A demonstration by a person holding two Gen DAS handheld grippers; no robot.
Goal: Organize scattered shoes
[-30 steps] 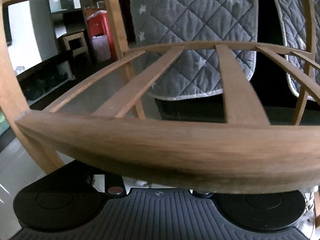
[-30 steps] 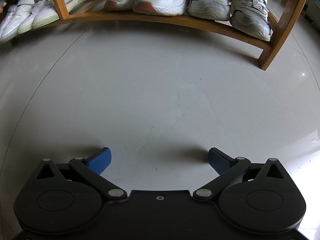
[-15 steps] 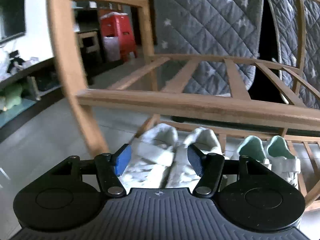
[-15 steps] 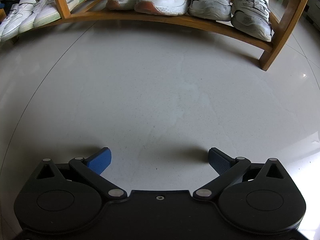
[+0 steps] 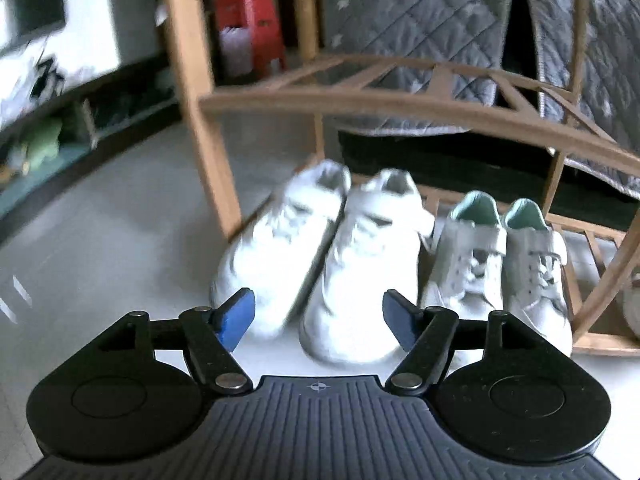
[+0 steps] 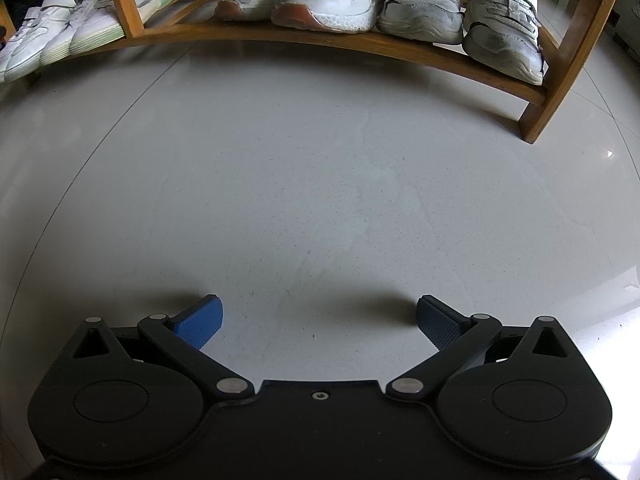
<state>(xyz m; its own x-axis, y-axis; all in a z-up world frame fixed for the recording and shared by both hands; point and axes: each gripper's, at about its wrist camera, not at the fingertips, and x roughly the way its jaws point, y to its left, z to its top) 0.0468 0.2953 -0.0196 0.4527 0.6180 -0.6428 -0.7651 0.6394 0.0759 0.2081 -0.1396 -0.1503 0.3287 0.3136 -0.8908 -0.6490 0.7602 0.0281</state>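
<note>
White pair (image 5: 320, 256) sits mid-frame on the rack's (image 5: 400, 100) bottom shelf, straight ahead of the left gripper (image 5: 316, 318), toes toward spread, empty jaws. Right gripper (image 6: 318, 322), likewise spread, is farther off.

Left hand-held gripper (image 5: 318, 316) and right hand-held gripper (image 6: 318, 322) both gape empty.

We see blue pads (image 5: 236, 316) on black gripper bodies, a white shoe pair (image 5: 320, 256), a grey pair with mint lining (image 5: 500, 264), a honey-brown rack (image 6: 400, 50), a grey quilt with white stars (image 5: 404, 24), a red stool (image 5: 248, 28), a pale speckled floor (image 6: 320, 184).
</note>
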